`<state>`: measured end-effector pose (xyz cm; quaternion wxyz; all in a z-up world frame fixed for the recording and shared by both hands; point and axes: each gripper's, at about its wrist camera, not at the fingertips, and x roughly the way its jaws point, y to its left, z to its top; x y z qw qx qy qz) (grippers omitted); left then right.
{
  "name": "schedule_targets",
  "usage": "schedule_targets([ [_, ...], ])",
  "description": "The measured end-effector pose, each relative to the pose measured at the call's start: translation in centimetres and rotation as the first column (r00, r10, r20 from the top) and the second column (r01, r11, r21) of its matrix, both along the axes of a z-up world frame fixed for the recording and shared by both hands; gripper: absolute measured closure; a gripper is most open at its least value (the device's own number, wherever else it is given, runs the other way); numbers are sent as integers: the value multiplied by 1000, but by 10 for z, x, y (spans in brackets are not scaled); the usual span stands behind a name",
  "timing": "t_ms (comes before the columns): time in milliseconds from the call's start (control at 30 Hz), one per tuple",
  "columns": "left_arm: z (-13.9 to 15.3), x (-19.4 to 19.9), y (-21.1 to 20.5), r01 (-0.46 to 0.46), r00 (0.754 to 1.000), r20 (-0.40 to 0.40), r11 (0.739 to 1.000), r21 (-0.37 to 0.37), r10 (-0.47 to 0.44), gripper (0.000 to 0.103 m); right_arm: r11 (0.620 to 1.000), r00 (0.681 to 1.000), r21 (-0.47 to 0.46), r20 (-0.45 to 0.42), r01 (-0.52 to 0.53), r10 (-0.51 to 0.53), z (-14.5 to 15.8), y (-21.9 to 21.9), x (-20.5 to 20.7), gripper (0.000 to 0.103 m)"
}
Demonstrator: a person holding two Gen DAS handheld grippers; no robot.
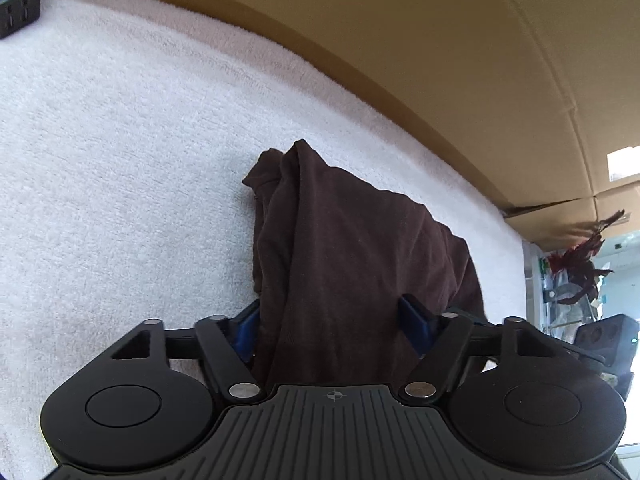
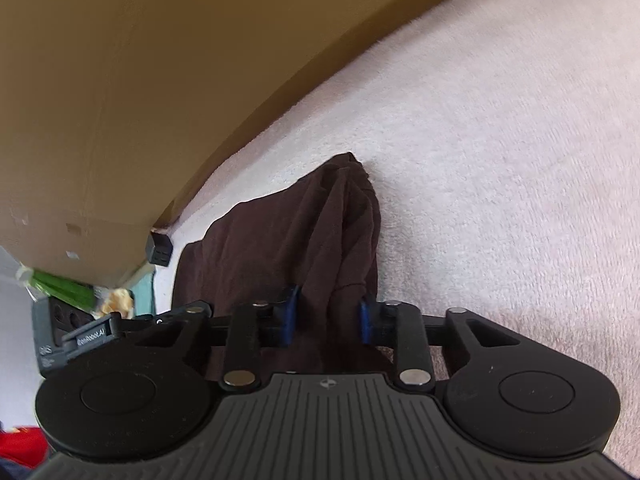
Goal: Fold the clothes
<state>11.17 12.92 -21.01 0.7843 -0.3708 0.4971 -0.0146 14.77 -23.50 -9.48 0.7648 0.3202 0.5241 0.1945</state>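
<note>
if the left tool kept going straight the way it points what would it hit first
The dark brown garment, already bunched between the left tool and draped ahead of it. Past that lies the white towel surface, then probably the cardboard wall, though depth is hard to judge here.

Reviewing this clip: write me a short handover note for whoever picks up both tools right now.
Left tool: fingers wide apart, dark brown garment bunched between them; whether it is really pinched is unclear.
Right tool: fingers closer together, with a bunch of the same garment between them.
The garment hangs from both tools over the white towel-like surface, beside the cardboard box.
Done: garment picked up.
Left: lay it flat, then fold; no finished fold is visible.
</note>
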Motion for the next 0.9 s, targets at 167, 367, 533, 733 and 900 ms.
schedule_targets([
  [167,13,-6,3,4,999,35,999,32,-5,53,999,996,-49,92,-19,23,26,15,-5,79],
  [367,39,-2,7,-33,994,103,997,71,26,53,996,976,-58,205,-61,72,63,39,-7,79],
  [533,74,-4,29,-57,986,164,983,177,28,53,994,954,-56,279,-96,108,82,66,7,79],
  [733,69,15,69,-99,988,138,960,263,64,54,990,938,-71,320,-121,137,78,115,37,79],
  [900,49,42,87,-88,995,81,929,360,62,54,983,932,-129,322,-129,165,60,157,62,80],
])
